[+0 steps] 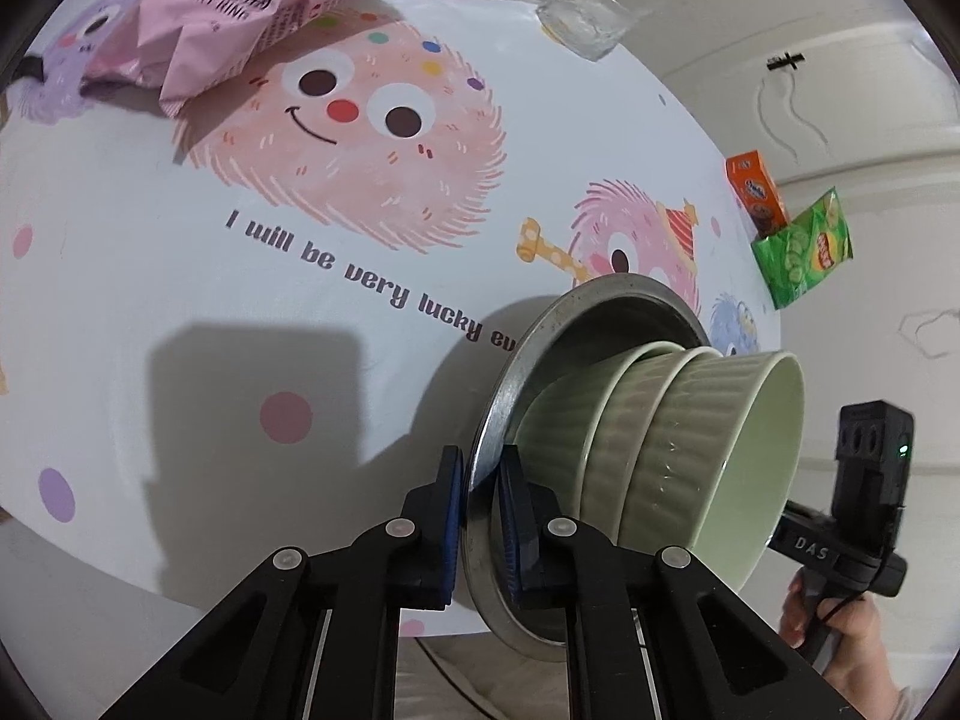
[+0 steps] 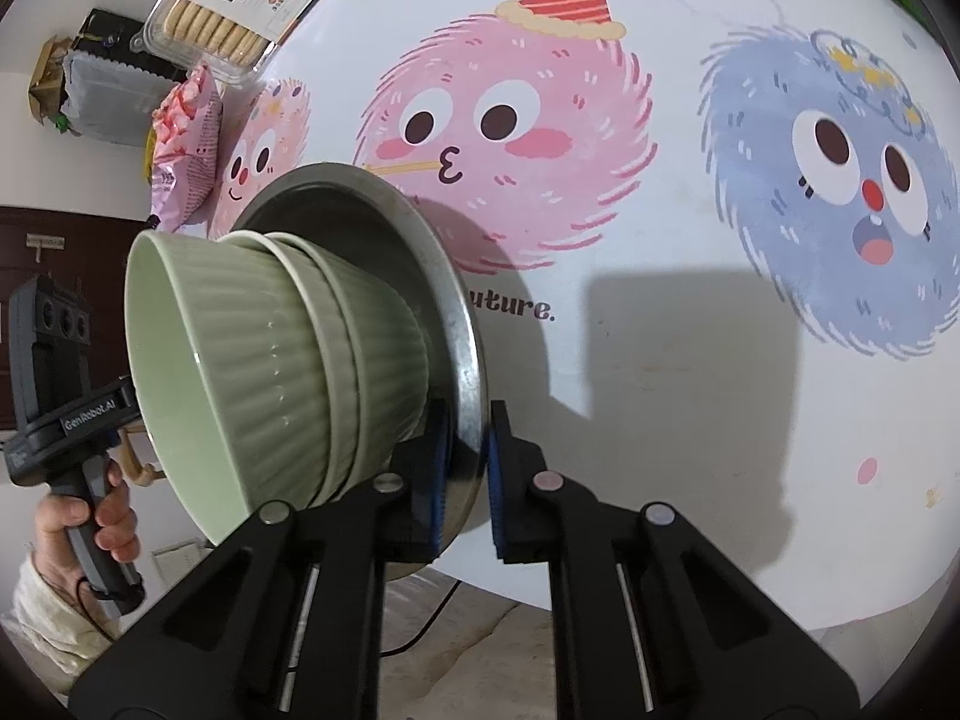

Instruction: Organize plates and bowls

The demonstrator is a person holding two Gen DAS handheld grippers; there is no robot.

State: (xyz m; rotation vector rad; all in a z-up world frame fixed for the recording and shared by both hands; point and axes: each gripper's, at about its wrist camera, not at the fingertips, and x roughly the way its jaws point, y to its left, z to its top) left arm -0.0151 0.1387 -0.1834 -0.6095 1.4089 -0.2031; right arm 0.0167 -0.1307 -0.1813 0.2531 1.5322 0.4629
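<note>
**Both tongs clamp the metal plate, bowls stacked on it**

The left tongs [image 1: 480, 516] are clamped on the rim of the metal plate [image 1: 510, 384], blue pads [image 1: 454, 516] pressing either face of the rim. The right tongs [image 2: 465, 468] grip the same plate [image 2: 465, 336] at the opposite side of its rim, their pads [image 2: 495, 480] likewise pressed on it. The plate is off the surface [image 1: 180, 300], above its near edge, and appears tilted steeply in both views.

Three green ribbed bowls [image 1: 690, 438] sit nested in the plate, one inside another, the top bowl's pale inside facing away from the plate. In the right wrist view the same stack [image 2: 288, 360] shows with the open mouth turned to the left.

The surface carries a white cloth printed with fuzzy cartoon faces and lettering. At its far side lie a pink snack bag [image 1: 198, 18], a clear glass [image 1: 582, 21] and a biscuit box [image 2: 240, 6]. Near the right edge stand an orange carton [image 1: 756, 192] and a green chip bag [image 1: 804, 252].

Each view catches the other handle, with a hand [image 2: 90, 516] wrapped around its grip.
</note>
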